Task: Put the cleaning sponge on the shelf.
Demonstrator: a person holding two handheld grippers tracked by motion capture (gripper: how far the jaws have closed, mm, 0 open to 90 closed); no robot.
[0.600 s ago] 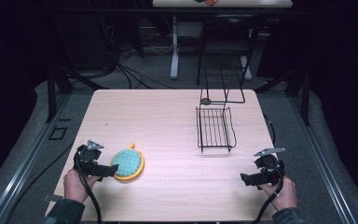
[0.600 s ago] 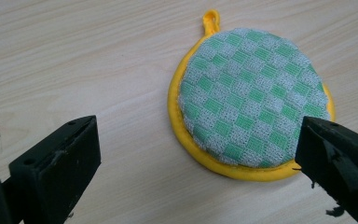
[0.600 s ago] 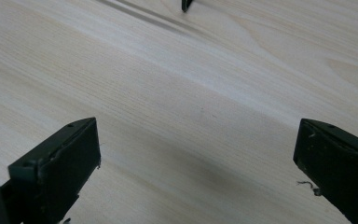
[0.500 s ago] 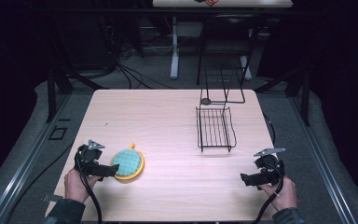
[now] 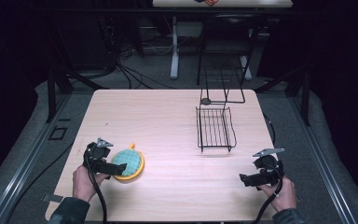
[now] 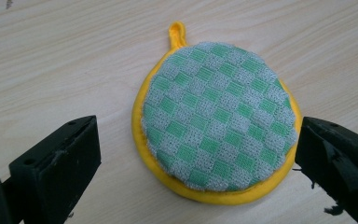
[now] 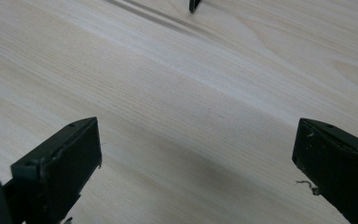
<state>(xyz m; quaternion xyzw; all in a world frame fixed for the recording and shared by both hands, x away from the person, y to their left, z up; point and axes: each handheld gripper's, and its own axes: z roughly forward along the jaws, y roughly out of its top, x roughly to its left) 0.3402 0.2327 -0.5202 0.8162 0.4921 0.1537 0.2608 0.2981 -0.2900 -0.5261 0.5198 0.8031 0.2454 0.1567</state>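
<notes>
With jaws apart over the pad [image 6: 216, 119], the left gripper [image 6: 196, 154] should drop lower, centring from six o'clock, then pinch its yellow rim, while the right gripper [image 7: 196, 158] waits spread over bare table [image 7: 177, 93]

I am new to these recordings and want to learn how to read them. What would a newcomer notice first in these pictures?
The eye goes first to the round potholder, green-checked with a yellow rim and loop, lying flat near the table's front left corner. The left gripper stands open around it, one jaw on each side. Farther right sits a black wire basket, and the right gripper, also open, is over bare wood at the front right.
</notes>
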